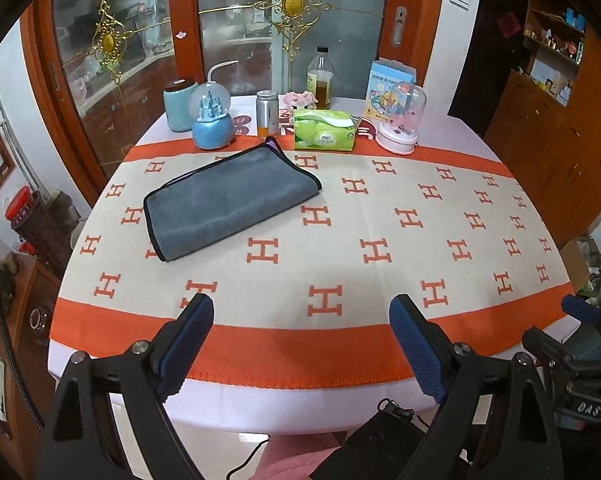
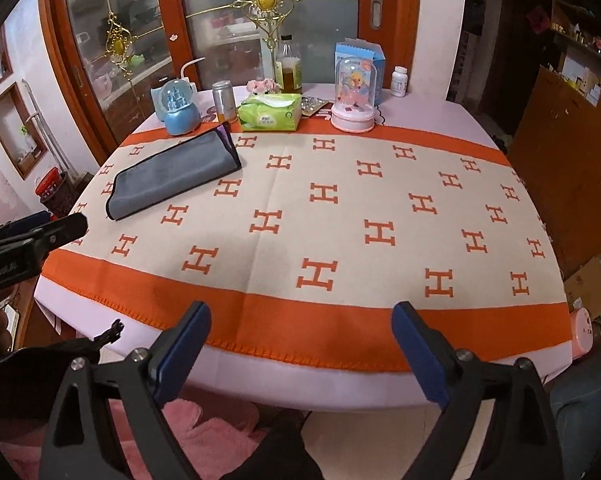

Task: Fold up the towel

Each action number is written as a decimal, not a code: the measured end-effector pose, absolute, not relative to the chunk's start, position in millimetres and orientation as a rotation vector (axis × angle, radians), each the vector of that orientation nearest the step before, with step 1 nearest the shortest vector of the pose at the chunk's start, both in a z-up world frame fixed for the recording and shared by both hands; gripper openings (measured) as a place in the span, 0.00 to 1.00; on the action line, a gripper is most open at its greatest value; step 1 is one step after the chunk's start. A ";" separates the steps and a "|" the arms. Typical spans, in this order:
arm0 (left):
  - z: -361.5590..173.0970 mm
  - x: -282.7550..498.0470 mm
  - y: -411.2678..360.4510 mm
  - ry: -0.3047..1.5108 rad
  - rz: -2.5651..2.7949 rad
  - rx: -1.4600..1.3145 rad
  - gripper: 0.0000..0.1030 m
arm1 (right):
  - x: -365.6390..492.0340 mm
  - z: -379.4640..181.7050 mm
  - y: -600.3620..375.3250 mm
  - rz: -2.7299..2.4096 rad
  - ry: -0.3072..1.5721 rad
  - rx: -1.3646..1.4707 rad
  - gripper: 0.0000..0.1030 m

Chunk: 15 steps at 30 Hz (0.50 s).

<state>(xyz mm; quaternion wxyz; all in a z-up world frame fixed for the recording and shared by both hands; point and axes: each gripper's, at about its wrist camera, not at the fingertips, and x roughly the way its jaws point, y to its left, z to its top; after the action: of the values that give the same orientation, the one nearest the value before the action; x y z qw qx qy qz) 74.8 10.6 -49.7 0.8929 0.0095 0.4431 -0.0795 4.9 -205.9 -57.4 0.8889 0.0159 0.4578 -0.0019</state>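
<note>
The grey towel (image 1: 230, 200) lies folded into a long rectangle with dark piping, flat on the far left part of the orange-and-cream tablecloth (image 1: 340, 216), which is printed all over with orange letter H shapes. A purple corner shows at the towel's far end. Just beyond it along the far edge stand a blue snow globe (image 1: 213, 120), a silver can (image 1: 267, 114), a green tissue pack (image 1: 325, 130) whose label is too small to read, an oil bottle (image 1: 320, 78) and a pink-based glass dome (image 1: 400, 118). Only the right wrist view shows a small white pill bottle (image 2: 398, 81) at the far right. The left gripper (image 1: 302, 320) hangs over the near edge of the table with its blue pads wide apart and nothing between them. The right gripper (image 2: 302, 326) is likewise spread wide and empty, well apart from the towel. The left view shows "OAS" stamped on the right gripper's body at the near right
</note>
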 end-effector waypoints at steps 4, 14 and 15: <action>-42.3 75.1 8.8 0.900 -0.151 0.026 0.87 | 7.7 -49.1 -205.2 0.023 0.947 0.086 0.92; -38.3 67.2 5.0 0.866 -0.122 0.026 0.94 | 2.8 -46.0 -188.0 -0.028 0.939 0.104 1.00; -39.7 66.2 4.8 0.870 -0.115 0.029 0.96 | 1.8 -45.3 -188.2 -0.031 0.934 0.106 1.00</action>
<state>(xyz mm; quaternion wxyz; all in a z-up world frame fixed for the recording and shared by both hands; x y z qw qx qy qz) 66.2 4.8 -39.7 0.9051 0.0141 0.4213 -0.0554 1.8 -188.2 -45.3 0.8914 0.0508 0.4500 -0.0150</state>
